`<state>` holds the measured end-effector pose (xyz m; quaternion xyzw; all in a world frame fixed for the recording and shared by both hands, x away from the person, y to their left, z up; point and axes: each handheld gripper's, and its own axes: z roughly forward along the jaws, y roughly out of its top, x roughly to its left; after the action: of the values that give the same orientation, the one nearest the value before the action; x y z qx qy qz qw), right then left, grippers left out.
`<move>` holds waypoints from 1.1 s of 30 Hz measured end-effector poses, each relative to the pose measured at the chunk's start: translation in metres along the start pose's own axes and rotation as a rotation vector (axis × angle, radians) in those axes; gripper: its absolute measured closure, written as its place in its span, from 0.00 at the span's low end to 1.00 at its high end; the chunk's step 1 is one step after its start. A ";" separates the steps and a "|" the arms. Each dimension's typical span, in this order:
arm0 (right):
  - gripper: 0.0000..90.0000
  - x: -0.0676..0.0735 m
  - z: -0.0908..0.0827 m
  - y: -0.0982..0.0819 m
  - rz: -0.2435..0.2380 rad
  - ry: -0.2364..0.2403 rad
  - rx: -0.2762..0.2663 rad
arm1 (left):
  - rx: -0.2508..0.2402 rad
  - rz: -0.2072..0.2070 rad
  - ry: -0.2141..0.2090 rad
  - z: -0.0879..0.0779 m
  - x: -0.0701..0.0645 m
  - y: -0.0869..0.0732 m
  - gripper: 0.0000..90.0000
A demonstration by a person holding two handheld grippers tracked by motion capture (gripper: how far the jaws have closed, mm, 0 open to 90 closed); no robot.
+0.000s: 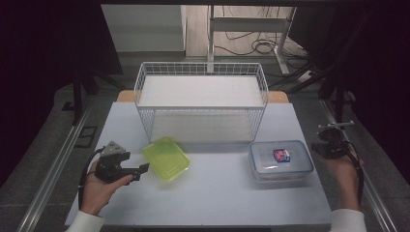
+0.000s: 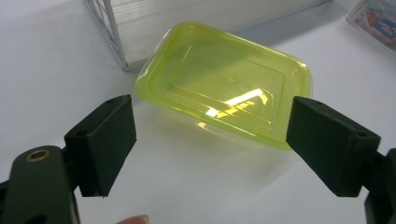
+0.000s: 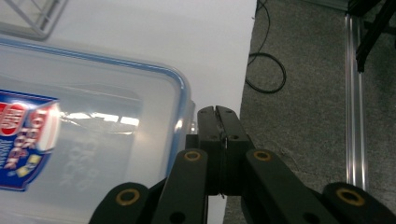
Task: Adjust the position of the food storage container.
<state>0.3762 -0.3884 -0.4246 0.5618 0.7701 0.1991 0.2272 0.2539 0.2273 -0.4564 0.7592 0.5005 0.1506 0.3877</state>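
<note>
Two containers: one green tub (image 1: pixel 166 158), one clear lidded box (image 1: pixel 281 160).

Looks like a lab: black curtains (image 1: pixel 48 38), floor rails (image 1: pixel 53 169), loose cables (image 1: pixel 251 46), a wire rack (image 1: pixel 200 99) on a test table (image 1: pixel 208 203).

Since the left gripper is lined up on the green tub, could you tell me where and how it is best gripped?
Probably by the near long rim of the green tub, coming from the open left gripper's side. The tub lies skewed on the table, open side up; its wall is thin and flared, so one jaw inside and one outside suits better than spanning its width.
</note>
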 end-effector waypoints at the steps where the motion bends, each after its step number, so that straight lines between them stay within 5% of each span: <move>1: 0.99 -0.001 0.005 0.000 -0.004 -0.003 0.011 | 0.000 -0.002 -0.001 0.000 0.000 0.000 0.17; 11: 0.99 0.000 0.025 0.005 -0.040 0.025 0.058 | 0.011 -0.005 0.007 0.003 0.002 -0.002 0.17; 22: 0.99 0.003 0.027 0.006 -0.073 0.037 0.051 | 0.015 -0.006 0.007 0.005 0.002 -0.002 0.17; 33: 0.99 0.039 0.023 0.011 -0.136 0.119 0.058 | 0.009 -0.009 0.004 0.003 0.003 -0.001 0.17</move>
<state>0.3874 -0.3465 -0.4422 0.5018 0.8241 0.1940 0.1775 0.2563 0.2288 -0.4597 0.7584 0.5055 0.1481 0.3840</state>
